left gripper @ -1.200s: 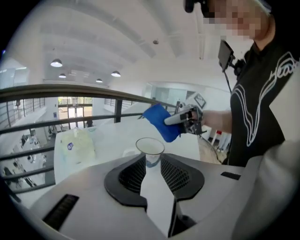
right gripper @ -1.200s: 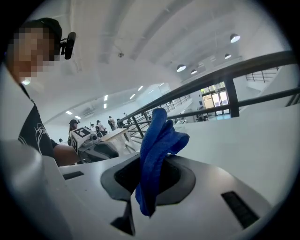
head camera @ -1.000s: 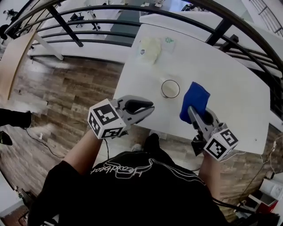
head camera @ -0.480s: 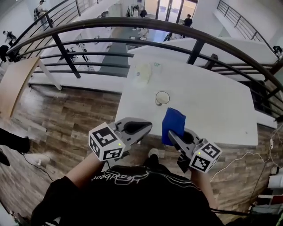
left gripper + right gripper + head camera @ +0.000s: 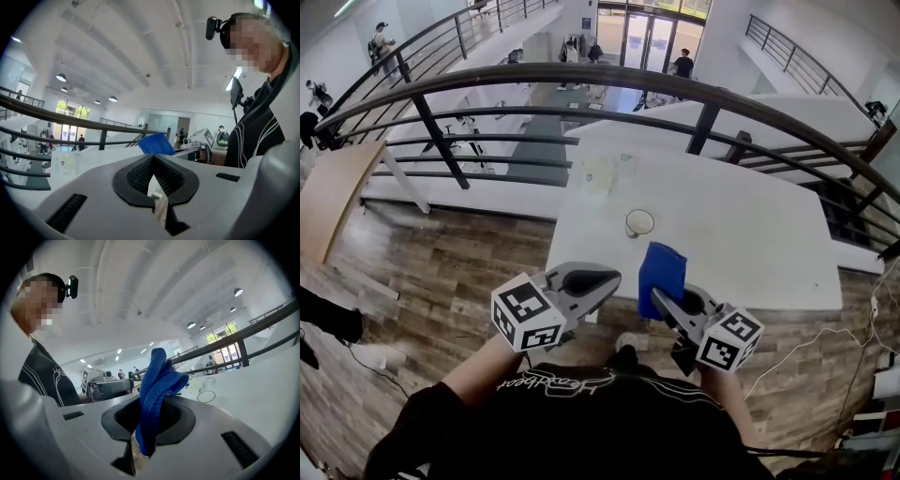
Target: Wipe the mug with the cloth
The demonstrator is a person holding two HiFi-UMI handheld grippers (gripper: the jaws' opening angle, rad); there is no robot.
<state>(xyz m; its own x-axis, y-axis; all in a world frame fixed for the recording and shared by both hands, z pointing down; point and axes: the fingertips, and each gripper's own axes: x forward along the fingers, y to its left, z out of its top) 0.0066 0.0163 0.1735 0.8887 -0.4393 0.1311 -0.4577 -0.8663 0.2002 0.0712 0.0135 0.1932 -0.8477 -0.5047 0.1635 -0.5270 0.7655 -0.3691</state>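
I'm pinching the cloth (image 5: 663, 267) in the right fingers (image 5: 677, 306), the left fingers (image 5: 581, 278) are sitting shut and empty, so I'm aiming to open them round the mug (image 5: 638, 223) standing mid-frame on the desk (image 5: 750, 253) before wiping.

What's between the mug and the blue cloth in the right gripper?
Nothing. In the head view only bare white table separates the mug from the blue cloth, which the right gripper holds pinched above the table's near edge.
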